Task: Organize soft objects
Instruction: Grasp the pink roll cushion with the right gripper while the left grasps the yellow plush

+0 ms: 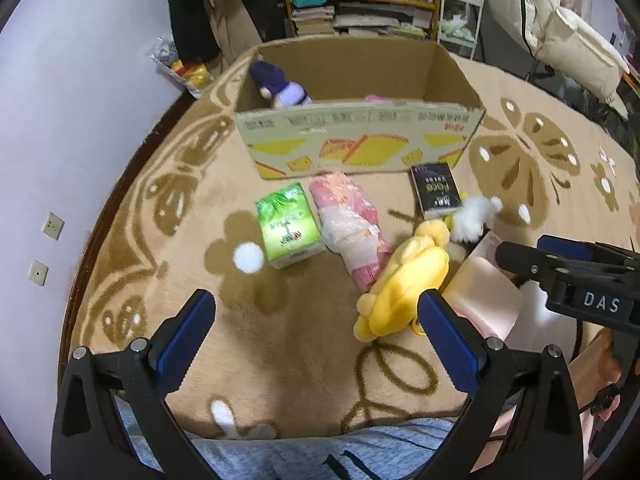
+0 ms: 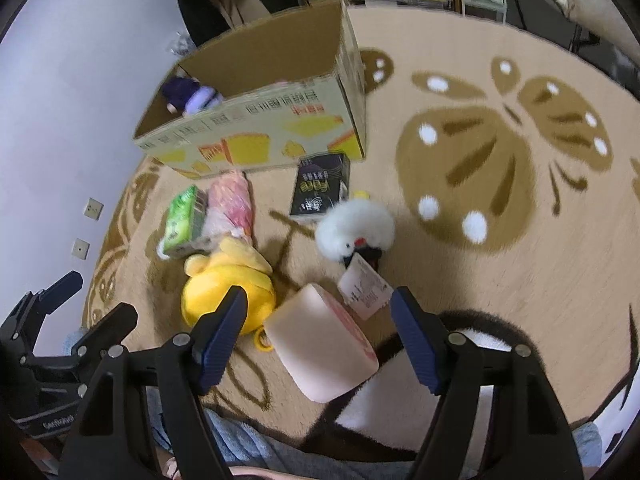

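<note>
Yellow plush (image 2: 228,288), pink block (image 2: 320,344), white fluffy toy (image 2: 356,228) lie nr box (image 2: 256,136); purple doll (image 2: 192,96) inside. Both grippers' fingers (image 1: 448,340) (image 2: 220,336) spread, holding nothing.

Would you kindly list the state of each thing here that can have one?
Cardboard box: open-topped, upright, holding a purple doll.
Left gripper: jaws open, empty.
Right gripper: jaws open, empty, above the pink sponge.
Yellow plush: lying on the rug.
White plush: lying, paper tag attached.
Green carton: shut, lying down.
Black book: shut, flat.
</note>
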{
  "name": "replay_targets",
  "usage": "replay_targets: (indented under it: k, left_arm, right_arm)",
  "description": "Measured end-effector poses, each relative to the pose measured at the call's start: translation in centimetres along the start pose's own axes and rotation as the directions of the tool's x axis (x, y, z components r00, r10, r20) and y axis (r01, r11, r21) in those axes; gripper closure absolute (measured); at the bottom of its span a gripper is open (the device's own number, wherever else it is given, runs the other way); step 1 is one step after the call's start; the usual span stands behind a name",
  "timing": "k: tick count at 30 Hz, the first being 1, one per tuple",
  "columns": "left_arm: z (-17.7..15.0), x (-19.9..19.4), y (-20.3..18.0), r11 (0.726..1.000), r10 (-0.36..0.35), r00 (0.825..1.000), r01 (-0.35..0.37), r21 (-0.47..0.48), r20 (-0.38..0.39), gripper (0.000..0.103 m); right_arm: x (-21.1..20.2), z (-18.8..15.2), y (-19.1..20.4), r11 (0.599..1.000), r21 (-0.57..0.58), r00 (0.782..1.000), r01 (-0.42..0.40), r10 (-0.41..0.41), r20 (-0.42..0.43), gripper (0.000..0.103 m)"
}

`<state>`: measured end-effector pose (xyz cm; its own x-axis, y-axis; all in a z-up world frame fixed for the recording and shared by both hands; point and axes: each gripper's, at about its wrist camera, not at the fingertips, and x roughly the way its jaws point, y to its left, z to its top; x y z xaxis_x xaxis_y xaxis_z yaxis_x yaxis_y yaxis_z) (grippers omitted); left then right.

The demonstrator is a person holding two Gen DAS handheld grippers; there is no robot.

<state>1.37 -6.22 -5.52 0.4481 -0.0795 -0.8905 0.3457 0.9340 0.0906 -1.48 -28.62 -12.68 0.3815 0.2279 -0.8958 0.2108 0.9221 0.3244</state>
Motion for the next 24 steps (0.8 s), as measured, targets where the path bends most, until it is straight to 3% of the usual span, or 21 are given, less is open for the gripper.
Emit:
replay_targets:
  k: [8,11,18,20,22,24]
  left_arm:
    - [-0.2,2.5,-1.8,0.998,-0.014,0.998,0.018,0.055,-0.066,0.003]
    - [-0.1,3.2,-2.4,0.997,-0.023,0.996,0.029,0.066,-0.083,0.003]
    - [0.1,5.1,-3.3,0.995,-0.051,0.99,0.062,0.083,-0.133,0.003]
    - [0.2,5.6,-3.5,0.994,-0.054,0.988,0.067,0.086,-0.144,0.003]
    - [0.2,6.1,-3.6,0.994,-0.054,0.986,0.068,0.088,-0.155,0.003]
    - [0.3,6.5,-3.8,0.993,-0.055,0.985,0.07,0.09,-0.165,0.003]
  right_arm:
    - [2.4,0.5,-0.3,1.0,0.01,0.997,-0.007,0.008,-0.08,0.025]
    - [3.5,0.6,-0.3,1.0,0.01,0.993,-0.008,0.009,-0.12,0.035]
    - [5.6,0.8,-0.4,1.0,0.016,0.983,-0.014,0.017,-0.182,0.037]
    - [6.2,0.9,-0.4,0.999,0.025,0.979,-0.025,0.03,-0.201,0.047]
    - [6.6,0.9,-0.4,0.999,0.036,0.975,-0.04,0.047,-0.216,0.05]
    - [6.8,1.0,-0.4,0.998,0.037,0.975,-0.045,0.052,-0.214,0.066]
